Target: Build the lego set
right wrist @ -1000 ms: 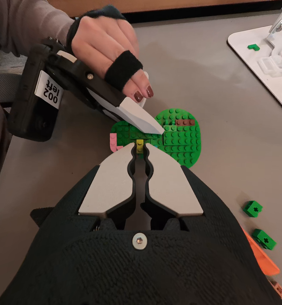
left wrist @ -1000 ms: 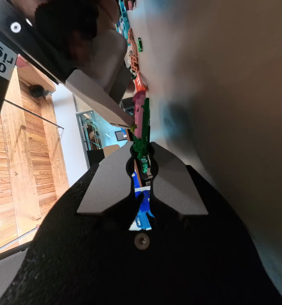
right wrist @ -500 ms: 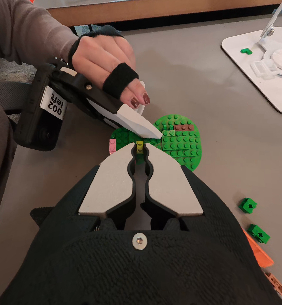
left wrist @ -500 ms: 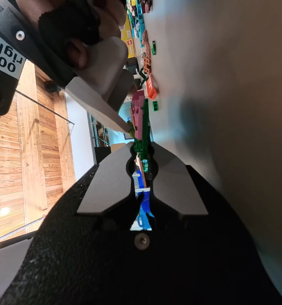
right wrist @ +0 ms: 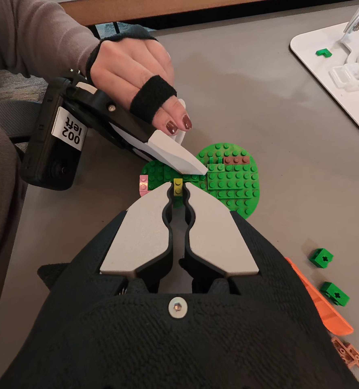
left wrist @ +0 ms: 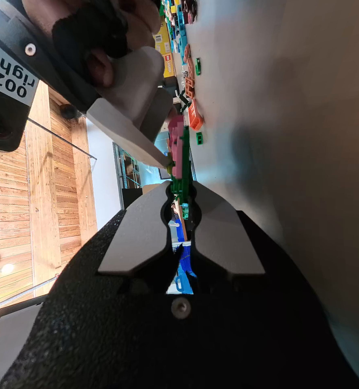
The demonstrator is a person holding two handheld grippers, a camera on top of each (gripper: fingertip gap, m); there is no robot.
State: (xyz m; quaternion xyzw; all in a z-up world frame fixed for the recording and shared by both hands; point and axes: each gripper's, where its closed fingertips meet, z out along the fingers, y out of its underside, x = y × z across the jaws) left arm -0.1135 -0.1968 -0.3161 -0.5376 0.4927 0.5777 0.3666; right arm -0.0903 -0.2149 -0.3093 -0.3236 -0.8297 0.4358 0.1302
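Note:
A round green baseplate (right wrist: 233,183) lies on the grey table, with green plates, a brown brick (right wrist: 236,160) and pink bricks (right wrist: 143,185) on it. My left gripper (left wrist: 181,185) is shut on the plate's edge (left wrist: 186,151), seen edge-on. It also shows in the right wrist view, where one white finger (right wrist: 178,155) lies over the plate. My right gripper (right wrist: 178,184) is shut on a small yellow brick (right wrist: 178,189), held at the plate's near edge beside the pink bricks (left wrist: 177,143). In the left wrist view its fingertips (left wrist: 153,155) touch the yellow brick (left wrist: 170,166).
Two loose green bricks (right wrist: 321,257) (right wrist: 334,293), an orange piece (right wrist: 319,311) and a brown piece (right wrist: 349,355) lie to the right. A white board (right wrist: 321,84) with a green piece (right wrist: 323,52) sits at the back right. Boxes and several loose bricks (left wrist: 182,31) stand farther off. The tips of both grippers are at nearly the same place.
Both grippers keep their hold. The right gripper with the yellow brick has drawn closer in the left wrist view, staying at the plate by the pink bricks. The left view has tilted slightly.

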